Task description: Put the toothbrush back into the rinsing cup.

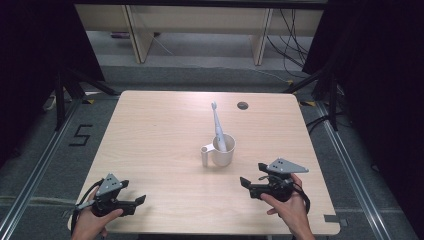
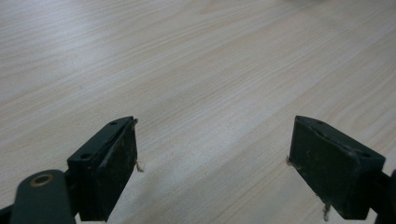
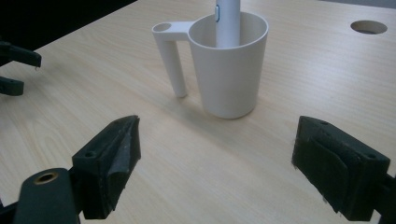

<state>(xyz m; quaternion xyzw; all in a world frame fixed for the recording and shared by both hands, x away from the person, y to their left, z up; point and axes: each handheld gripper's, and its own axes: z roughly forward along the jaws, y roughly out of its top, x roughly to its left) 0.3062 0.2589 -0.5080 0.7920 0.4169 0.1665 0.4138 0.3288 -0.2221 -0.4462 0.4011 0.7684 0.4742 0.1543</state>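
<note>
— near the middle of the table (image 1: 150,130), what is seen standing?
— a white cup (image 1: 223,150) is seen there, upright, with its handle (image 1: 206,155) turned toward the person's left. a toothbrush (image 1: 217,125) is propped inside it, leaning against the rim with the bristle end up and tilted away; it is kept from falling by the cup's wall.

— how are the two tools held?
— both are kept low near the front edge, well apart from the cup. the right gripper (image 1: 246,183) is held with its jaws spread wide and nothing between them; in the right gripper view the cup (image 3: 229,65) is framed between the jaws, so it may be judged that this tool is aimed at it. the left gripper (image 1: 141,200) is likewise spread, with bare wood between its jaws in the left gripper view, and it is pointed across the table rather than at anything.

— why might the handle matter?
— it is offset from the body, so a grip on the rim or the toothbrush shaft (image 3: 228,21) is probably easier from the right side.
</note>
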